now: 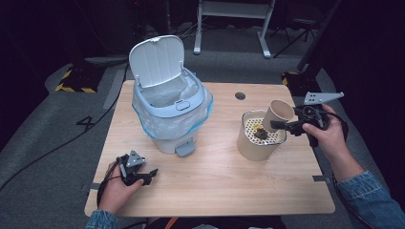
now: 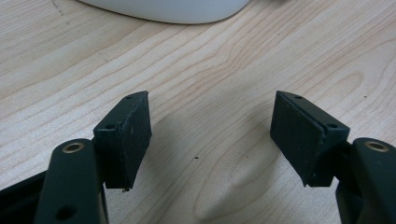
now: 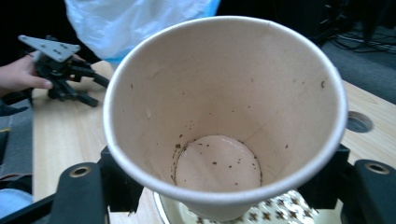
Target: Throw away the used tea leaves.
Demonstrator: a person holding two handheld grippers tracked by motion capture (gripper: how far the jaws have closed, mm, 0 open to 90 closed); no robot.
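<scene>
A light wood-grain surface [image 1: 215, 181] with a round cable hole [image 1: 240, 95] is set on grey carpet floor [image 1: 43, 129]. Yellow-black hazard tape [image 1: 74, 88] and a painted "4" [image 1: 86, 122] are seen at left. A white desk frame [image 1: 234, 19] is noted behind. The surroundings are dark.

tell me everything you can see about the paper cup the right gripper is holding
The paper cup is tan, cone-shaped, with a rolled white rim. It looks emptied: only dark specks and a brownish residue ring cling to the inner wall and the base. The right gripper clamps it by its sides, one black jaw on each. It is tipped over, its mouth facing the gripper, above the cream canister with a perforated strainer top, where a dark clump lies. Whether it touches the strainer is unclear.
</scene>
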